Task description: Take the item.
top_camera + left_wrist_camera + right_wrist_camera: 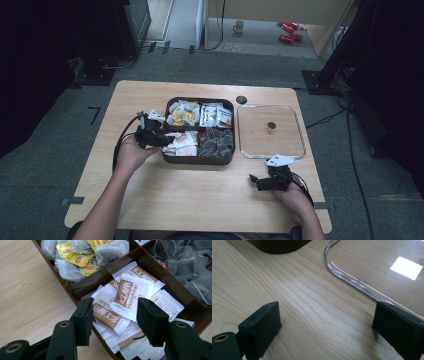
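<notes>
So far, nothing is being lifted out of the brown divided box (200,159), and by the look of it the work of picking a sachet is only beginning. The left gripper (113,317) is hanging with its jaws spread wide over the near-left compartment of that box, straddling the white-and-brown HongMian sachets (130,293) without pinching any of them; one jaw is sitting at the box's outer wall, the other over the pile. The sachets are all lying loose and overlapping inside that compartment, none raised above the rest. Beside them in the far-left compartment of the box, the yellow-tagged tea bags (75,257) are lying undisturbed, and the dark mesh bags (190,267) are filling the near-right compartment. To the right of the box, the clear lid (270,131) is lying flat on the wooden table (200,200), so the box is already uncovered. The right gripper (324,325) is resting released, jaws apart and holding nothing, just off the lid's near corner, well apart from the box. What is left, I judge, is closing on a sachet, lifting it out and setting it somewhere.
</notes>
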Tool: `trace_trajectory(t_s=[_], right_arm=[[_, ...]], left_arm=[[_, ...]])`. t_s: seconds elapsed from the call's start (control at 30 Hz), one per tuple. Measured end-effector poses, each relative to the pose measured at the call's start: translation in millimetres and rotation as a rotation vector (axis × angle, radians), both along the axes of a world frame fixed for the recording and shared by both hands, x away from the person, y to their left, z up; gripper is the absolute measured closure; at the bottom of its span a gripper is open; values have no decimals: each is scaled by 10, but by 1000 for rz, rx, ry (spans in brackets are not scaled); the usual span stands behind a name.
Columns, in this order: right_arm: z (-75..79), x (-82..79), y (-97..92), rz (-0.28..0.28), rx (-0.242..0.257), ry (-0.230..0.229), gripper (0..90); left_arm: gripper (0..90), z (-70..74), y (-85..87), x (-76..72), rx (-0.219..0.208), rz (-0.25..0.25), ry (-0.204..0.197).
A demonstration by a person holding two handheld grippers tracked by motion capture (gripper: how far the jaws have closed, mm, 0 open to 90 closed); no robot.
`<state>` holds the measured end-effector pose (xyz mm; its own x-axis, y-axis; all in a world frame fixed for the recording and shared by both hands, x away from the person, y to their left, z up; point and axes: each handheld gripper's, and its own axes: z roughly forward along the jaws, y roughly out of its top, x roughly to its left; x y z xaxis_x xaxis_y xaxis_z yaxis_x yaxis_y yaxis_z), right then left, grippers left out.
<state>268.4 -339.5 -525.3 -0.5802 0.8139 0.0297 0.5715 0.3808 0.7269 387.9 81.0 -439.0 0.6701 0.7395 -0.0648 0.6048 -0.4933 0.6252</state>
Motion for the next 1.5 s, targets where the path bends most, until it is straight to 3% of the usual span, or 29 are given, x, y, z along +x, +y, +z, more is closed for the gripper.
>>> trace_trajectory(t_s=[0.03, 0.23, 0.53, 0.7, 1.0, 1.23, 1.47, 1.5], right_arm=[[0, 0, 0, 0, 0, 0, 77], [0, 0, 0, 0, 0, 0, 77], [0, 0, 0, 0, 0, 0, 77], [0, 0, 0, 1, 0, 0, 77], [0, -1, 1, 2, 0, 0, 77], [0, 0, 1, 3, 0, 0, 77], [0, 1, 2, 4, 0, 0, 77], [0, 1, 2, 4, -1, -1, 77]], left_arm=[[489, -12, -41, 16, 24, -20, 7], [511, -91, -152, 76, 59, -57, 37], [508, -138, -293, 142, 87, -90, 62], [444, -174, -350, 241, 113, -100, 102], [393, -254, -406, 274, 126, -133, 131], [500, -263, -389, 278, 107, -165, 134], [555, -268, -389, 272, 112, -153, 137], [597, -265, -390, 271, 116, -148, 137]])
